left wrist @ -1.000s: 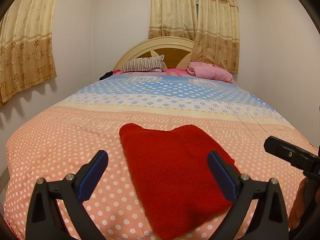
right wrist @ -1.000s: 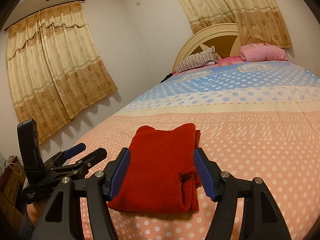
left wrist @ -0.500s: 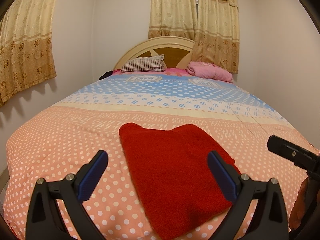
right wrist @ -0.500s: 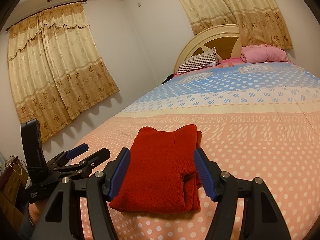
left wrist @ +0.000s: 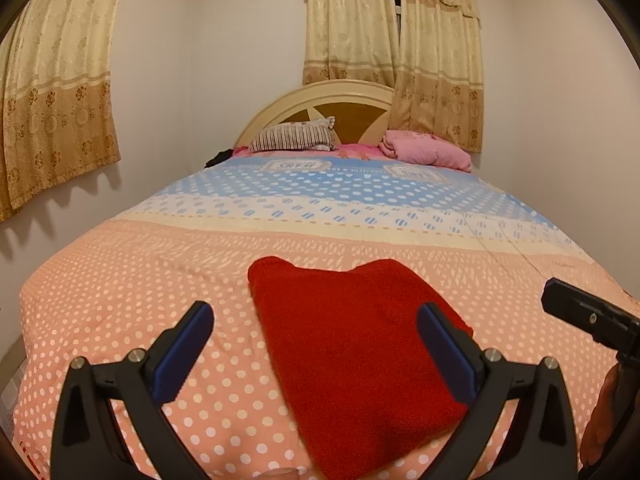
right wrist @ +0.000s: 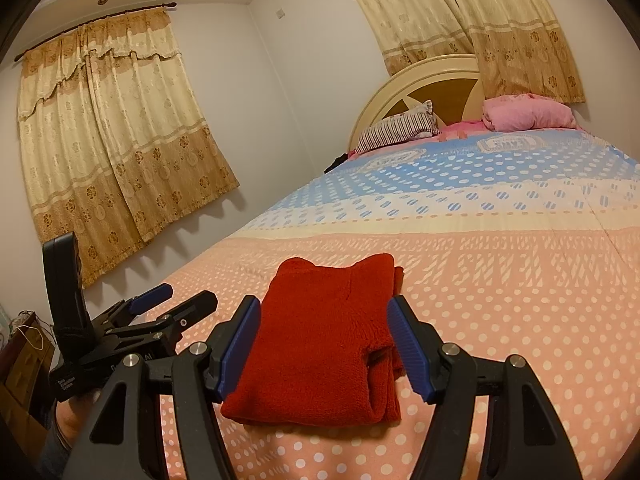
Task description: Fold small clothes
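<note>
Garment, red fleece [right wrist: 320, 344], one, folded into a thick rectangle on the polka-dot bedspread [right wrist: 500, 320], long axis running away toward the headboard [left wrist: 320, 100]. Left hand-held gripper [left wrist: 316, 352] and right hand-held gripper [right wrist: 320, 344], two in all, both spread wide and empty, with the garment just ahead, centred before the right and toward the left one's right finger. Pillows: one striped [left wrist: 296, 136], one pink [left wrist: 428, 152].
</note>
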Demonstrator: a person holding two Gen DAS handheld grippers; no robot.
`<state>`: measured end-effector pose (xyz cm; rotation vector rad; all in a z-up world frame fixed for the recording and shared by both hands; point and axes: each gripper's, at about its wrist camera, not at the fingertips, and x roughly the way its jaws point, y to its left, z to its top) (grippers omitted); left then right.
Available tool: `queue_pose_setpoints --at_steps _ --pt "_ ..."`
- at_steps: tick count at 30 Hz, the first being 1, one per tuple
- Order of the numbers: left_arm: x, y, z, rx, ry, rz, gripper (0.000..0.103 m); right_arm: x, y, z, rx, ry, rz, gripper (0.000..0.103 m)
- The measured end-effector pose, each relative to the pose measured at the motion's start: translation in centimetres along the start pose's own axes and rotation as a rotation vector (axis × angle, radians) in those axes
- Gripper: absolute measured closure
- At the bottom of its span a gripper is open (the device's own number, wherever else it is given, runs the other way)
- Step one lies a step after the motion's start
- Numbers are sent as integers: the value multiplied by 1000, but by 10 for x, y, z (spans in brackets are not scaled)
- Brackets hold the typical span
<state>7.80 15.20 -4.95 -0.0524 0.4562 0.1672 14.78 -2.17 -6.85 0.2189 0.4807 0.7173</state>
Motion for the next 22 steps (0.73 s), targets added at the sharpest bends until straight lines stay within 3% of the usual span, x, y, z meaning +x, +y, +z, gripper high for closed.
queue_pose_setpoints --at_steps 10,22 --pt "-1 7 4 -9 -19 56 0 -1 6 1 -22 -2 8 36" --pt "2 7 -1 6 -22 53 0 1 5 -1 -20 15 6 36"
